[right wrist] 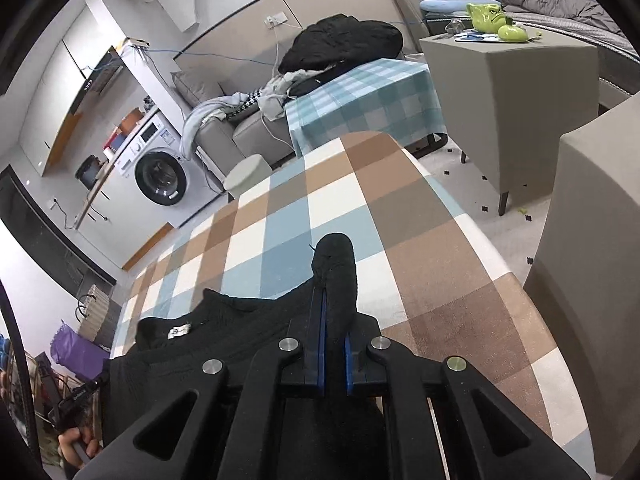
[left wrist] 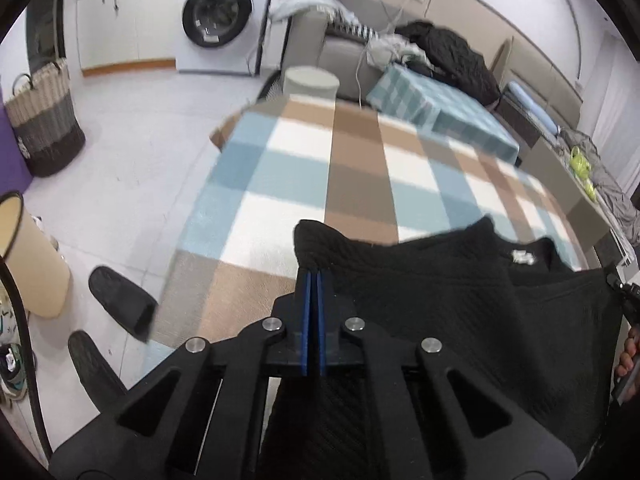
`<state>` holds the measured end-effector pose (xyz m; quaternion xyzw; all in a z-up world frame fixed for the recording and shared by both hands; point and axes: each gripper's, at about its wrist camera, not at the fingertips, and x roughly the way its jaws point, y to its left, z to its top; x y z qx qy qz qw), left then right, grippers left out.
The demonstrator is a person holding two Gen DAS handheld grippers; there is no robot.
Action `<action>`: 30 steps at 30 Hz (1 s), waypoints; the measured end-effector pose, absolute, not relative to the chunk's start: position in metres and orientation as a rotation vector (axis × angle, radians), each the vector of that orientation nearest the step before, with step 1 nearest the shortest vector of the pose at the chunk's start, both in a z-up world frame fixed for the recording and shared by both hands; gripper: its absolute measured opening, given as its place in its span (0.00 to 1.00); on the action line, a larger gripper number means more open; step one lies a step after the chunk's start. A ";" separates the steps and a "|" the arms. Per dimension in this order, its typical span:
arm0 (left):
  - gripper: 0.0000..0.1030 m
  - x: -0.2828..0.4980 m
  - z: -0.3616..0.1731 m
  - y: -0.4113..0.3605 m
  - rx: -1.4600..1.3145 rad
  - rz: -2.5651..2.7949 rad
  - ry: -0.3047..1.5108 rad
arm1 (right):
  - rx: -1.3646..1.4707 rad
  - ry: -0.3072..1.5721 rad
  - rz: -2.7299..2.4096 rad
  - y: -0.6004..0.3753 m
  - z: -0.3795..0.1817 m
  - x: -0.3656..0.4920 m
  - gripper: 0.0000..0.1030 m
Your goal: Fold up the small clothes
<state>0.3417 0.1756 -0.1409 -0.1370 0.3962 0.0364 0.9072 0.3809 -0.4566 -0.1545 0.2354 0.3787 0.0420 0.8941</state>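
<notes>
The black garment (left wrist: 440, 280) runs out of the left wrist view's bottom edge, its lower part hidden behind the left gripper (left wrist: 314, 276). Its white neck label (right wrist: 178, 332) is too small to read. The table (left wrist: 304, 176) pattern blurs toward its far edge.

Light was even and soft across both views, bright indoor daylight tone, no hard shadows on the checked tablecloth (left wrist: 360, 184). The black garment (left wrist: 460, 292) swallowed detail, its knit texture only faintly readable. In the left wrist view, things beyond the tablecloth smeared with motion blur, the washing machine (left wrist: 224, 16) softened. The right wrist view was sharper. Fisheye bending curved walls and cabinets, and dark vignette closed in at the corners.
</notes>
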 end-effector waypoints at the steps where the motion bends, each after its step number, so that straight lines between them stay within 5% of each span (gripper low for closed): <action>1: 0.01 0.338 -0.135 0.177 -0.288 0.074 0.795 | 0.502 0.761 0.105 -0.458 -0.151 0.377 0.06; 11: 0.01 0.353 -0.113 0.176 -0.292 0.112 0.729 | 0.523 0.720 0.012 -0.464 -0.142 0.392 0.07; 13: 0.02 0.360 -0.122 0.175 -0.293 0.136 0.779 | 0.531 0.796 -0.034 -0.463 -0.157 0.400 0.17; 16: 0.16 0.357 -0.130 0.176 -0.306 0.128 0.837 | 0.569 0.863 -0.048 -0.468 -0.168 0.395 0.30; 20: 0.55 0.329 -0.130 0.177 -0.305 0.123 0.834 | 0.548 0.919 0.000 -0.468 -0.171 0.369 0.41; 30: 0.57 0.225 -0.153 0.151 -0.267 0.084 0.950 | 0.507 1.007 0.129 -0.459 -0.180 0.259 0.41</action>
